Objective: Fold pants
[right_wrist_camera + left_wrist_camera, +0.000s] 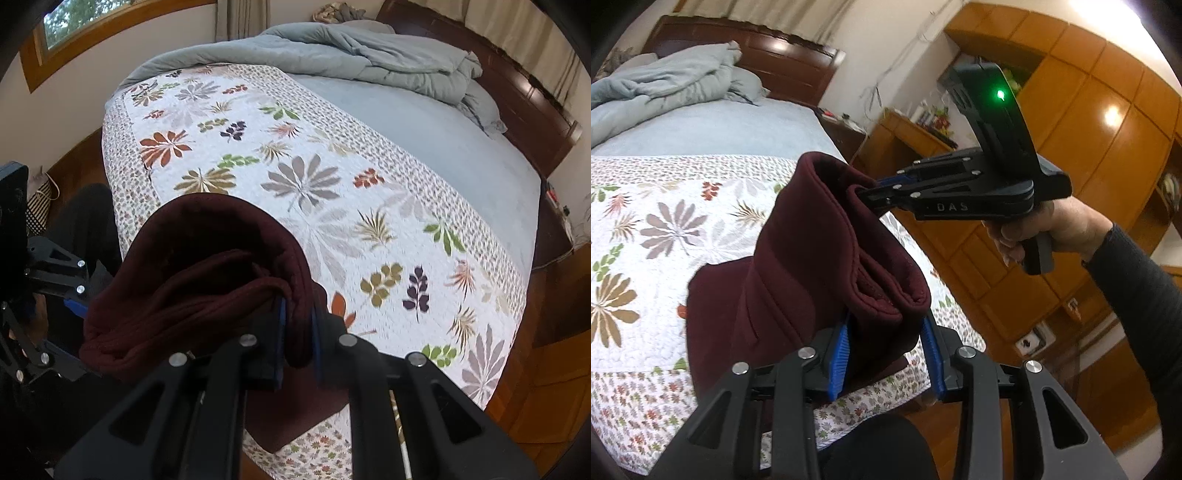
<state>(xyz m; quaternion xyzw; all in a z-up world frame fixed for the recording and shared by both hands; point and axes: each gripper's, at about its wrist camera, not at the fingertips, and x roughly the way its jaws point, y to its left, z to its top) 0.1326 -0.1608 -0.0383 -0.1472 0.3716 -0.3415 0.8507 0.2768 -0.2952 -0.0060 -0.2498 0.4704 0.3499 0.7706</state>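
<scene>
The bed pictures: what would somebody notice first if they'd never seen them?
First, the dark maroon fleece pants, bunched up and lifted above the near edge of the bed, pinched by both black grippers with blue pads: the left gripper at one end, the right gripper at the other. Next, the white quilted bedspread with big leaf prints beneath them, and the rumpled pale blue duvet heaped by the dark wooden headboard.

right gripper (297, 341) clamps maroon pants (192, 280) | above floral quilt (369, 206)
</scene>
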